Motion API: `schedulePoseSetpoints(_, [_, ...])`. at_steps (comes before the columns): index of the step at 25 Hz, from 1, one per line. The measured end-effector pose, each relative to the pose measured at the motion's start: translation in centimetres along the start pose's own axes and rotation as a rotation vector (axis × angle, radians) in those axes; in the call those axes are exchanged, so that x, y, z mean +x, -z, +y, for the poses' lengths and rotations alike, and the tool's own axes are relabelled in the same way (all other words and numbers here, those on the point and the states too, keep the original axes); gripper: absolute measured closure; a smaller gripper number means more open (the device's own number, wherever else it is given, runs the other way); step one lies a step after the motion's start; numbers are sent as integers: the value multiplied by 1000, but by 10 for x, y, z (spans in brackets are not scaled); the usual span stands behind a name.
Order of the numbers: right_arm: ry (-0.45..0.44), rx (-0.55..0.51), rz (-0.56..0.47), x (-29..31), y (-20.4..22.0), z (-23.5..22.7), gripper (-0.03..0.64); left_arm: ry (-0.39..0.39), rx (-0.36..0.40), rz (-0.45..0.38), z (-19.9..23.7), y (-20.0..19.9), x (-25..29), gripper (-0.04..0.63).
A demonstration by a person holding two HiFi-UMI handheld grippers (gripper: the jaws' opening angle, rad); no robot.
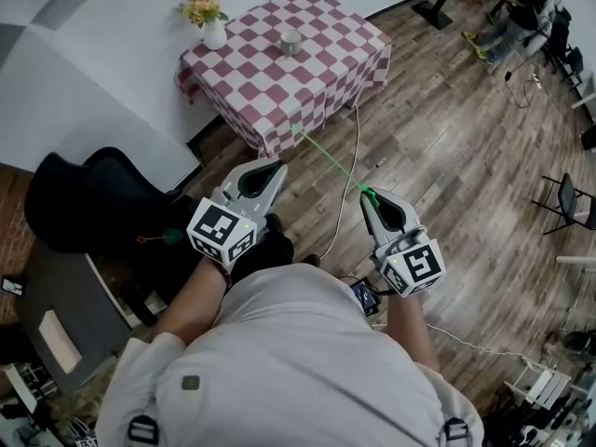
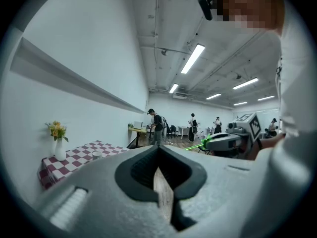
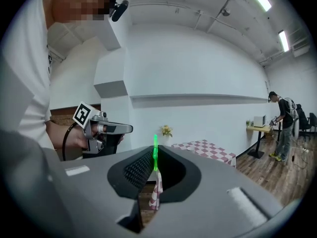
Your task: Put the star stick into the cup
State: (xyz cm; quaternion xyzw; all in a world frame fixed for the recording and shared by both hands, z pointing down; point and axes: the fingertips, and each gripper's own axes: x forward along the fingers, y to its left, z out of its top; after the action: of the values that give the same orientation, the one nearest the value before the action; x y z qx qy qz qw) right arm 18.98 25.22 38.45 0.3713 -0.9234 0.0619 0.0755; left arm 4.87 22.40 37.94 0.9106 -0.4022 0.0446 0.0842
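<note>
Right gripper (image 1: 368, 196) fingers pinch star stick (image 1: 326, 153) end | left gripper (image 1: 276, 169) fingers closed, empty

we count two grippers, a left gripper (image 1: 277, 168) and a right gripper (image 1: 365, 196), each with one marker cube, one green star stick (image 1: 331, 161), one cup (image 1: 291, 41), one vase of flowers (image 1: 214, 33) and one table with a checked cloth (image 1: 326, 54).

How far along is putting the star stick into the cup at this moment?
Done: pickup, since the right tongs are shut on the star stick. In hand: the stick is held well short of the checkered table. Left: reach the cup on that table and drop the stick in. The left tongs are shut and empty.
</note>
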Motion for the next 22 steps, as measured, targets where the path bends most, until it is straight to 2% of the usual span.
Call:
schedulePoseSetpoints(8, [-6, 7, -3, 56, -15, -14, 589, 22, -22, -4, 51, -2, 21, 591])
schedulePoseSetpoints(14, [0, 0, -8, 113, -37, -28, 589, 29, -3, -23, 109, -22, 36, 591])
schedulePoseSetpoints(22, [9, 26, -2, 170, -45, -33, 588, 42, 1, -20, 168, -35, 42, 591])
